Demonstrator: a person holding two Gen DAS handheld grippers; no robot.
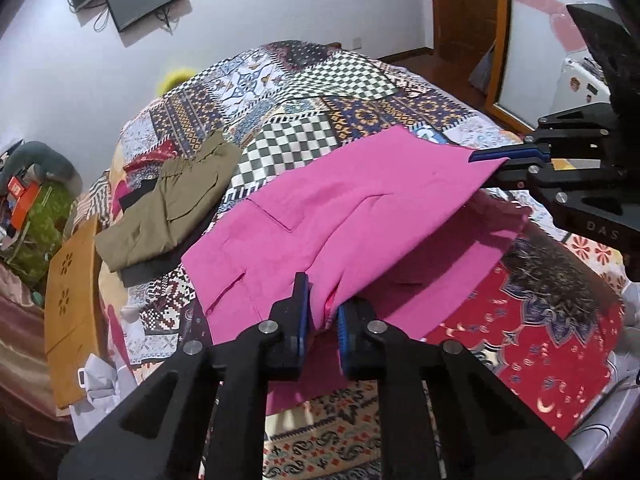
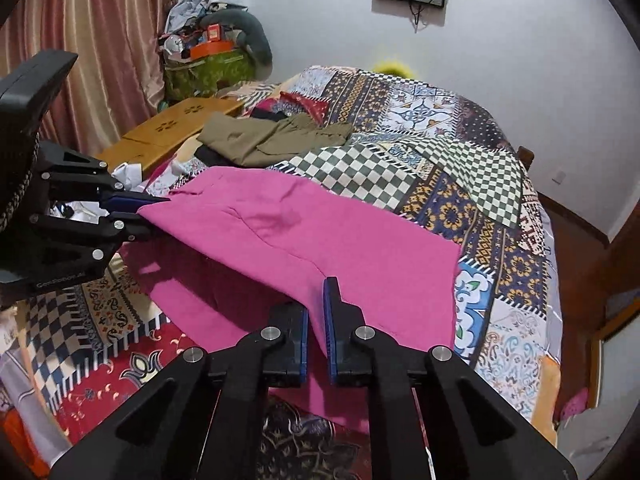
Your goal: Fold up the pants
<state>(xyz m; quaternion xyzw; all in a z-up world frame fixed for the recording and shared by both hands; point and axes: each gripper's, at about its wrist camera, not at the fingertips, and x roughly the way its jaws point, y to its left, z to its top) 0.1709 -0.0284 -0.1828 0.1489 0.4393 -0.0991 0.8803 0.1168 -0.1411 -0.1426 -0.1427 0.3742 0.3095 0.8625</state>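
Note:
Pink pants [image 1: 360, 216] lie spread on the patchwork bedspread [image 1: 304, 92], with their near edge lifted off the bed. My left gripper [image 1: 323, 312] is shut on the near edge of the pants at one corner. My right gripper [image 2: 318, 312] is shut on the pants' edge at the other corner. In the left wrist view the right gripper [image 1: 486, 164] pinches the fabric at the right. In the right wrist view the left gripper [image 2: 154, 216] pinches the pants [image 2: 340, 240] at the left. The lifted layer hangs over a lower pink layer.
Folded olive pants [image 1: 168, 208] on a dark garment lie at the bed's far left, also in the right wrist view [image 2: 272, 138]. A wooden bench [image 1: 72, 312] stands beside the bed. A cluttered pile [image 2: 212, 56] and curtains are behind. A wooden door [image 1: 468, 8] is at the right.

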